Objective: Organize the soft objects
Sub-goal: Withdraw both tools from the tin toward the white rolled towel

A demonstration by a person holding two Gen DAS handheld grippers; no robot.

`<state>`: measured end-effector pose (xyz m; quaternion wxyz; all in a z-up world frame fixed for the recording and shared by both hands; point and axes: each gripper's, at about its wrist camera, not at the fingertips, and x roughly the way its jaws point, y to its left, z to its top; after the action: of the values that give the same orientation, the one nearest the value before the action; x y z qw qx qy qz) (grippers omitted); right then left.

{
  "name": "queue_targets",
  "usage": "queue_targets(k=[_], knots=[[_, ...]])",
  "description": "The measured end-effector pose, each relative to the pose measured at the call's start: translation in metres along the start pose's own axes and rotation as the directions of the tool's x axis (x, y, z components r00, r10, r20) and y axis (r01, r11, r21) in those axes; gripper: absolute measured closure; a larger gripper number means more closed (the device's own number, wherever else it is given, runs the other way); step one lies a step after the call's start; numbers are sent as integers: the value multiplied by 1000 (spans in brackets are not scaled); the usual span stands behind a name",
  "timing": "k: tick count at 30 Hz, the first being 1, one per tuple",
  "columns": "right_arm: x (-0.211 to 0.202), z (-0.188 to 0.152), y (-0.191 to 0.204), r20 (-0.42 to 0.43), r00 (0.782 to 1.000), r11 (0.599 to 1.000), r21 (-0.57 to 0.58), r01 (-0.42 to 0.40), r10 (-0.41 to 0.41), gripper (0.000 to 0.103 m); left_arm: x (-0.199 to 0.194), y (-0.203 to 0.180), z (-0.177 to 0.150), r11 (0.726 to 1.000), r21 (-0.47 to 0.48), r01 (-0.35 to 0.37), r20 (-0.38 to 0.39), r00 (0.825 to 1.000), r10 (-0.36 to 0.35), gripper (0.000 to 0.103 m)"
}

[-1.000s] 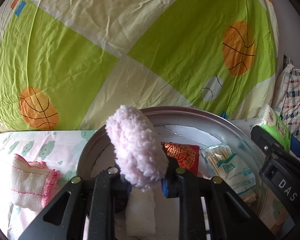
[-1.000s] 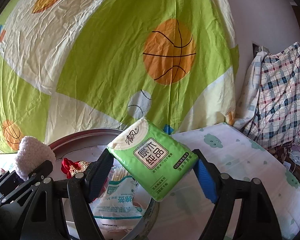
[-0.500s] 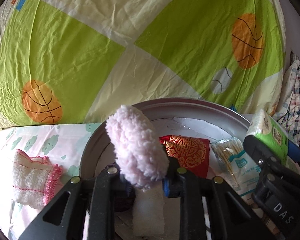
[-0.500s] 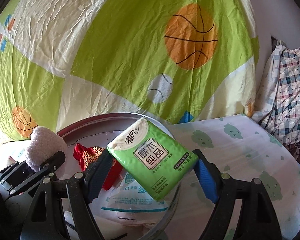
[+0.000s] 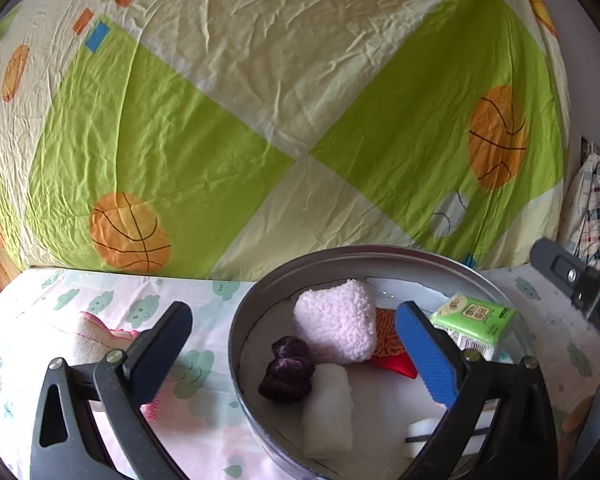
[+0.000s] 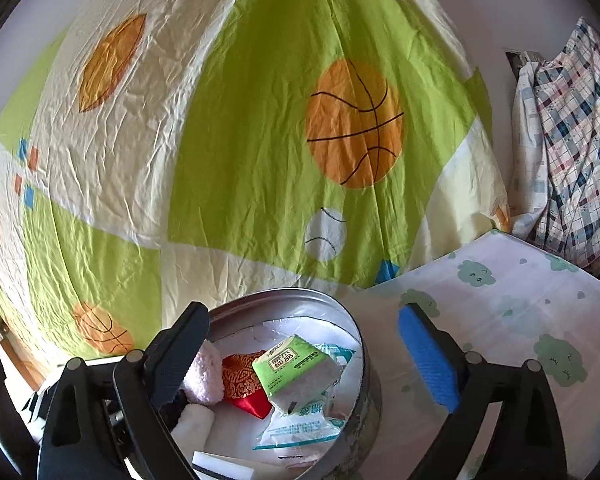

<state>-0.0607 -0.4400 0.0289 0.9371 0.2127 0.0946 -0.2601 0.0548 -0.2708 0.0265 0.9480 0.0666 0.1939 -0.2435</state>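
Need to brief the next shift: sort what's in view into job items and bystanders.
Job items: pink fluffy pad, green tissue pack, purple scrunchie, white rolled cloth, red pouch, round tin, pink-edged cloth.

Bystanders: basketball sheet, plaid fabric.

A cloth-covered surface is carrying a tin and a towel.
The pale cloth (image 5: 112,304) with green cloud prints is lying flat; a round metal tin (image 5: 242,322) is sitting on it, and a folded pink-edged towel (image 5: 90,330) is lying well to the tin's left.

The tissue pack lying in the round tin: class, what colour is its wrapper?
Bright green; the tissue pack shows best in the right wrist view.
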Motion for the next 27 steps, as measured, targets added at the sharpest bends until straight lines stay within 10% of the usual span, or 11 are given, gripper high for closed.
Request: queue_targets(k=[27], knots=[[-37,-29,43,184,976,977,-159,146,-116,6,-15,52,-33,992,8,-127,19,992,127,0]])
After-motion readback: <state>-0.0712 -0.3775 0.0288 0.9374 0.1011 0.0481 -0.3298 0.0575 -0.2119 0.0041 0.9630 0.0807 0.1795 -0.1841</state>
